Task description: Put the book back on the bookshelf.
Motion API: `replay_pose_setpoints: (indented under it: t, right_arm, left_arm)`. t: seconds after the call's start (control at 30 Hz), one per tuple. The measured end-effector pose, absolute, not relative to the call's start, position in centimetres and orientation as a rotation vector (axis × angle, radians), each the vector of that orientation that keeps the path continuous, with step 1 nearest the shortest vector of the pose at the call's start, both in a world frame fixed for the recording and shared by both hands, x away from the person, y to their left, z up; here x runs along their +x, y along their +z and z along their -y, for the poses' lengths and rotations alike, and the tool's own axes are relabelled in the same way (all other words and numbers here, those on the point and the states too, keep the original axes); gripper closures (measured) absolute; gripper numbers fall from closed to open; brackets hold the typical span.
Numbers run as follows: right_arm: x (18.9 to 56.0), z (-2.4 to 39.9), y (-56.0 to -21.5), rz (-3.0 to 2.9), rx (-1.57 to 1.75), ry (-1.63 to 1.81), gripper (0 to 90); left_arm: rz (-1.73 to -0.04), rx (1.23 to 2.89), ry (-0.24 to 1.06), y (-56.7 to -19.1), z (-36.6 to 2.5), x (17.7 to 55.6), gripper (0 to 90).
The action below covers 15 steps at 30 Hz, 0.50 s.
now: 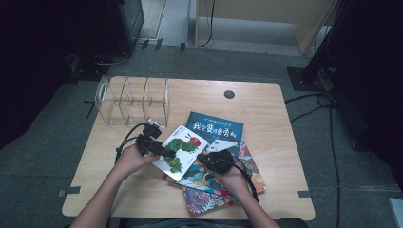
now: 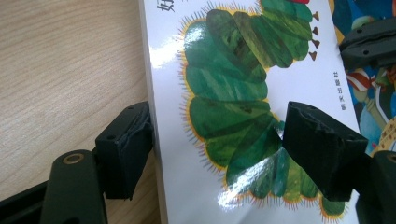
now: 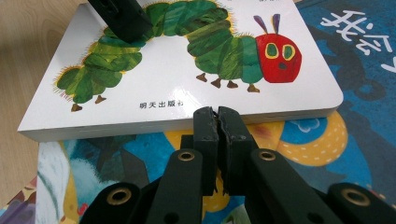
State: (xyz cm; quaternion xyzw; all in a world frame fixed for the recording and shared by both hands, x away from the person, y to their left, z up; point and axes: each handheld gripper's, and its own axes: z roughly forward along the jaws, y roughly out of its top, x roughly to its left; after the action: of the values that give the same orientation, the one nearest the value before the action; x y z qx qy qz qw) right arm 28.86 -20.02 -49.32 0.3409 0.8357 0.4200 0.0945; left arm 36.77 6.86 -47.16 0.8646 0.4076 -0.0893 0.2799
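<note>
At the bottom of the right gripper view we see our right gripper [image 3: 218, 116] clenched on nothing, its tips just at the near edge of the white caterpillar book [image 3: 187, 79]. In the left gripper view, our left gripper [image 2: 217, 140] grasps that book [image 2: 243, 93], one jaw under its edge and one on the cover. In the high view the book [image 1: 180, 152] sits centre frame atop a stack of picture books [image 1: 218, 185]; farther up left stands a clear divider rack [image 1: 133, 100] on the wooden table [image 1: 266, 109].

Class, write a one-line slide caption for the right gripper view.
Shut right gripper meets the edge of the white caterpillar board book lying on colourful books.
</note>
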Motion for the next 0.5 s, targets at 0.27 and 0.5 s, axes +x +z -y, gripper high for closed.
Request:
replay_pose_setpoints:
  t: [0.27,0.5]
  right_arm:
    - [29.3,19.4,-49.3,-2.493,1.028,1.262,89.0]
    - [29.5,18.8,-49.3,-2.497,1.009,1.258,89.5]
  left_arm:
    - [-1.166,2.321,-0.257,-47.0,-7.0,36.8,24.2]
    - [-1.195,2.289,-0.256,-45.8,-8.4,36.7,35.8]
